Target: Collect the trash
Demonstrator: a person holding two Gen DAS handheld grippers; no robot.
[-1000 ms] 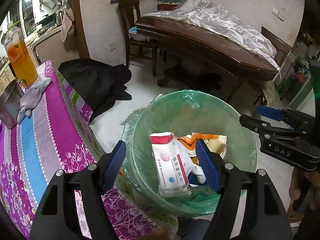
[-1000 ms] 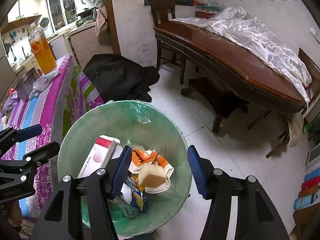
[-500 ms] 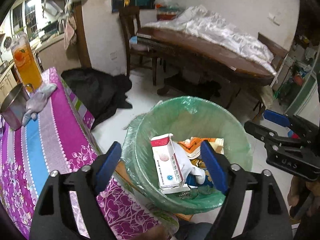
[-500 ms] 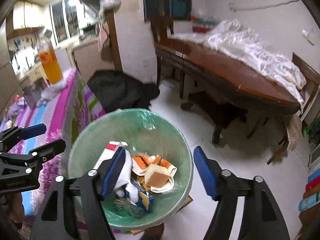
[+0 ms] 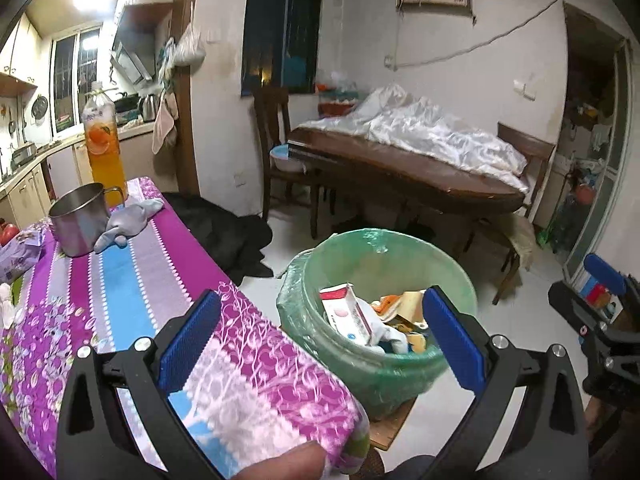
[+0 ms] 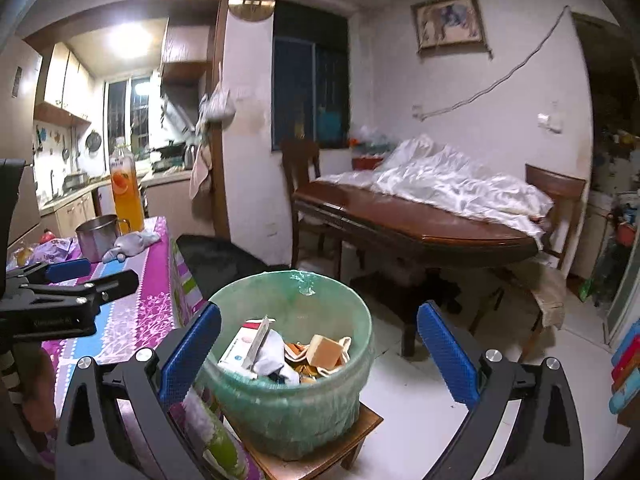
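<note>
Trash still to collect lies far left on the purple tablecloth: a purple wrapper beside the steel mug. The green-lined bin, already holding a carton, sits right of the table. The left gripper is nearer the wrapper, the right gripper over the bin. Both have jaws opening, nothing between them.
</note>
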